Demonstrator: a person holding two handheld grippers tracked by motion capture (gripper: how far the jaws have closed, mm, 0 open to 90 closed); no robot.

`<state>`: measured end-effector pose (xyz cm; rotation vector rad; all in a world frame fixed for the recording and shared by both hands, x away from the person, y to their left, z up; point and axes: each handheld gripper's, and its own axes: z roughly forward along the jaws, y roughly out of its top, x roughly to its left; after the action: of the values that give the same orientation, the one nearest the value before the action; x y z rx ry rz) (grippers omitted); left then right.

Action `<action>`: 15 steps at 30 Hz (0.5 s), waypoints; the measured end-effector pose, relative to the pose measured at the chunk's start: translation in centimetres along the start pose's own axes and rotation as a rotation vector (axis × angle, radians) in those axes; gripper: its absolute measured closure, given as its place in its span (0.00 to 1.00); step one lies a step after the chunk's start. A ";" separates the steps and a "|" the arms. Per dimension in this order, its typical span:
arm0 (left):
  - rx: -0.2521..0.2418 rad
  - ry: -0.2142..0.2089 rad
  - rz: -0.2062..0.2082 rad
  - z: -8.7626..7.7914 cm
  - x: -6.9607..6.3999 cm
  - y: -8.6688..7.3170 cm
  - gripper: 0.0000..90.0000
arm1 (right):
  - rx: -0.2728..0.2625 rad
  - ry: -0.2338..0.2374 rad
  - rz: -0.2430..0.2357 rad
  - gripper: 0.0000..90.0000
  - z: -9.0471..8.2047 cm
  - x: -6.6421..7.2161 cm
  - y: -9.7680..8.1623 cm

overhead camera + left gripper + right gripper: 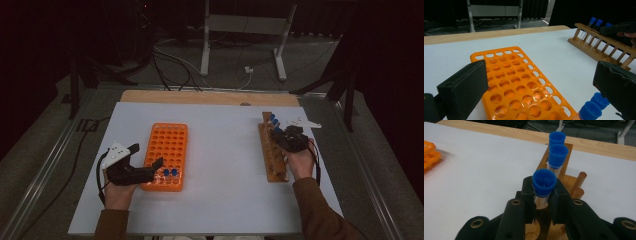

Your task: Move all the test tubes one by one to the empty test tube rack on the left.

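Note:
An orange tube rack [167, 145] lies left of centre on the white tabletop, with two blue-capped tubes [170, 172] standing at its near end. My left gripper [148, 154] hovers over that near end, jaws wide open around nothing; in the left gripper view the gripper [541, 75] frames the rack [511, 82], and the blue caps [594, 106] sit by the right jaw. At the right a wooden rack [272, 160] holds three blue-capped tubes. My right gripper [543, 195] is shut on the nearest tube [544, 182], just under its cap, and the tube still stands in its hole.
Two more capped tubes [558, 155] stand behind the held one in the wooden rack [571, 182]. The white tabletop [225, 165] lies open between the racks. A small white object [302, 122] lies beyond the wooden rack. Table legs and cables are on the floor behind.

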<state>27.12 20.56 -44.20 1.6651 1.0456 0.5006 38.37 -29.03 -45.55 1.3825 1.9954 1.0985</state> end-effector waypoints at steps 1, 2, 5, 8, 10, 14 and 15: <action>0.001 0.000 -0.001 0.0 0.0 0.0 0.01 | -0.003 0.000 0.001 0.85 0.0 0.0 0.0; 0.002 0.001 -0.001 0.0 0.1 0.0 0.01 | -0.007 0.001 0.002 0.85 -0.1 -0.1 0.0; 0.003 -0.005 -0.004 0.1 0.0 -0.1 0.01 | -0.030 0.007 0.009 0.85 -0.6 -0.1 0.2; -0.001 -0.014 -0.012 0.1 0.0 -0.1 0.01 | -0.050 0.006 0.007 0.85 -1.2 -0.1 0.4; 0.000 -0.014 -0.009 0.1 -0.1 -0.1 0.01 | -0.059 0.005 0.003 0.85 -1.6 -0.1 0.6; -0.003 -0.015 -0.012 0.1 -0.1 0.0 0.01 | -0.081 0.006 -0.003 0.85 -2.5 -0.2 1.3; -0.002 -0.016 -0.012 0.1 -0.1 0.0 0.01 | -0.085 0.007 -0.007 0.85 -2.7 -0.2 1.5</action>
<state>27.17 20.44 -44.27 1.6571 1.0426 0.4800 37.23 -29.87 -42.74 1.3293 1.9332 1.1728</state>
